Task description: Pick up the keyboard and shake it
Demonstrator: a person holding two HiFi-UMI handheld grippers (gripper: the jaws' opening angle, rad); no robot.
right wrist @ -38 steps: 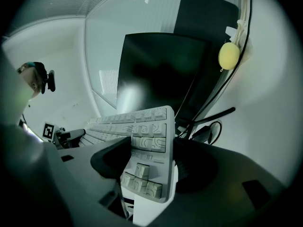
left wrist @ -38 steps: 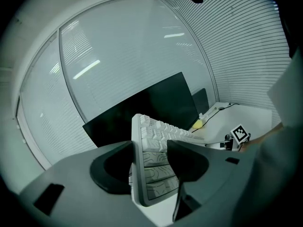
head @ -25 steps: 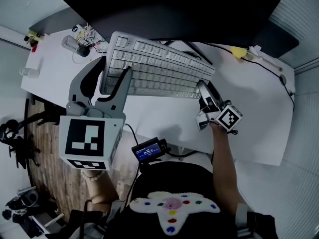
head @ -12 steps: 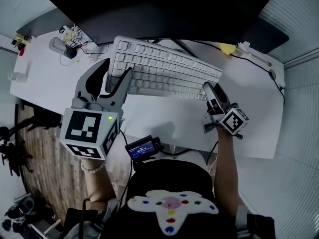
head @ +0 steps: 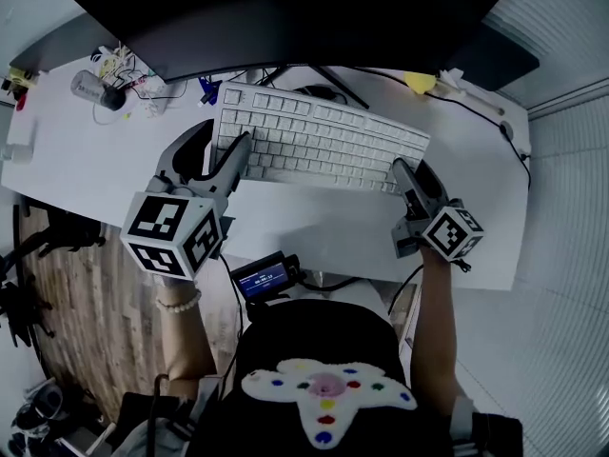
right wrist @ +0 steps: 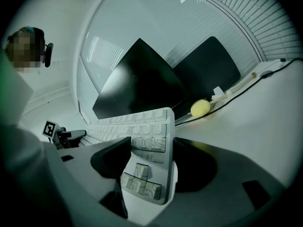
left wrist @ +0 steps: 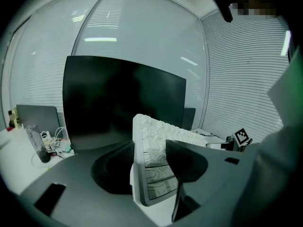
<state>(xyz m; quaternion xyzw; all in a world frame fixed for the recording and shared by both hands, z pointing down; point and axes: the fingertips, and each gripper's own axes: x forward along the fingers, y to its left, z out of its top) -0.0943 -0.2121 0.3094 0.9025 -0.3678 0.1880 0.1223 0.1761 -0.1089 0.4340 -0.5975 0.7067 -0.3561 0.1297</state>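
The left gripper (head: 228, 134) covers the left end of the keyboard (head: 324, 143).

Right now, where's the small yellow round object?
The yellow object lies on the white desk, head view's upper right, beyond the right end of the white keyboard.

There is one keyboard (head: 319, 141) and one desk (head: 314, 227). There are two grippers: left gripper (head: 221, 141) and right gripper (head: 411, 171). Two marker cubes (head: 171, 234) show, one per gripper. Far stands one monitor (head: 285, 17). Far right are one smaller dark panel (head: 500, 60) and one yellow ball (head: 416, 81). Near is one small screen (head: 265, 277).
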